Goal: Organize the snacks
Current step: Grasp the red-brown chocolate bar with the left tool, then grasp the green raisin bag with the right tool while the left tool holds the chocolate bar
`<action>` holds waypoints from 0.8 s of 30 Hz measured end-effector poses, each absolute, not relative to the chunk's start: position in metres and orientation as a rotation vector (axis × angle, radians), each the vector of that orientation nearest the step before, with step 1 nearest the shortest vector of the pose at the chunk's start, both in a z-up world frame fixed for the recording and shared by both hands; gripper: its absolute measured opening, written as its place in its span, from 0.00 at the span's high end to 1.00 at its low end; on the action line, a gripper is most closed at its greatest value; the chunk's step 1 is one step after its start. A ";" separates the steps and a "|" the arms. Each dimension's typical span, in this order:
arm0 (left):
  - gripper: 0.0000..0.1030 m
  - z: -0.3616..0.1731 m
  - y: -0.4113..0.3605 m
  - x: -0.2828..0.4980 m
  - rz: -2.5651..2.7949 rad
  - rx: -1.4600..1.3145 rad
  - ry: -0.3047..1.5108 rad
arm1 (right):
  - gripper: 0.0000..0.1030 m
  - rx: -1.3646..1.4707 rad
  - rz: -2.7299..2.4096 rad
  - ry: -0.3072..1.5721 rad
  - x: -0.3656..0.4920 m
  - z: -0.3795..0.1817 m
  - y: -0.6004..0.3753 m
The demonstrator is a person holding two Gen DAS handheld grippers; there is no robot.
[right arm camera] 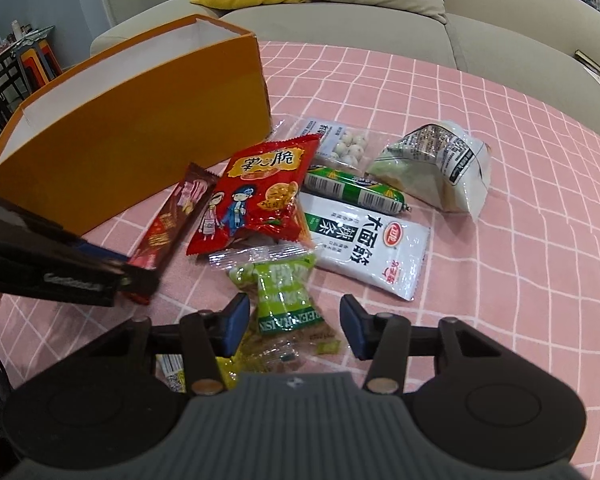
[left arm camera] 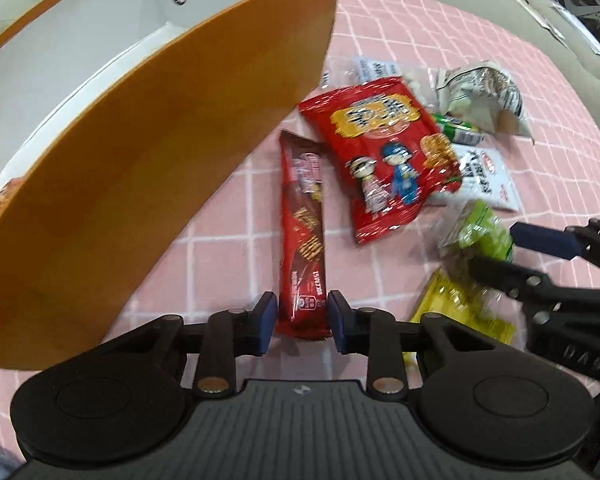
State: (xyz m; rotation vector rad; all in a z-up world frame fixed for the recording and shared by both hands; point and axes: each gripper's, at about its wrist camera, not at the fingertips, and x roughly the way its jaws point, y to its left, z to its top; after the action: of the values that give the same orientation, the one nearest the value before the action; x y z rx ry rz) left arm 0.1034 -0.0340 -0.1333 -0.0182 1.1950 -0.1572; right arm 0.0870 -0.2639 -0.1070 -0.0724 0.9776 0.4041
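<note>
- The left gripper (left arm camera: 303,318) sits at the bottom centre of its own view, its blue pads closed against the near end of a long brown-red wafer bar (left arm camera: 303,236); the pads touch the wrapper on both sides, so I read it as clamped on the bar.
- That bar lies on the pink checked tablecloth (left arm camera: 228,216), running up the frame just beside the orange box (left arm camera: 172,152) that fills the upper left.
- The right gripper (right arm camera: 292,326) straddles a green raisin packet (right arm camera: 288,300) at the lower centre of its view. The left pad is against the wrapper, the right pad stands clear, so it is released, not yet gripping.
- The red crisp bag (right arm camera: 256,196) rests just above the packet, partly over the bar's far end.
- The bar looks light and fairly stiff, its foil slick; held by one end it may droop or slip, so a hold nearer the middle seems safer.
- The raisin packet looks soft and crinkly; pinching its full middle rather than the thin sealed edge should hold better.
</note>
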 end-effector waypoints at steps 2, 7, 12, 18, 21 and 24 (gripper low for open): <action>0.65 -0.130 -0.031 0.103 -0.165 -0.015 1.190 | 0.52 -0.070 0.418 0.969 0.086 -0.107 -0.265; 0.46 -0.125 -0.037 0.111 -0.180 0.005 1.139 | 0.51 -0.065 0.427 0.959 0.084 -0.104 -0.265; 0.46 -0.133 -0.048 0.123 -0.165 0.067 1.133 | 0.51 -0.071 0.431 0.969 0.086 -0.103 -0.263; 0.63 -0.138 -0.049 0.132 -0.143 0.073 1.149 | 0.51 -0.096 0.428 0.999 0.091 -0.110 -0.256; 0.67 -0.139 -0.049 0.134 -0.143 0.070 1.142 | 0.53 -0.114 0.417 1.012 0.092 -0.114 -0.252; 0.73 -0.141 -0.049 0.138 -0.150 0.066 1.139 | 0.55 -0.118 0.404 1.026 0.094 -0.117 -0.252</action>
State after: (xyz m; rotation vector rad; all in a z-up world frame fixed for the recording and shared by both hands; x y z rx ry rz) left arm 0.1380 -0.0486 -0.1412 0.0662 1.1393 -0.1496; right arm 0.0943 -0.2515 -0.1174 -0.1176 1.0262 0.4041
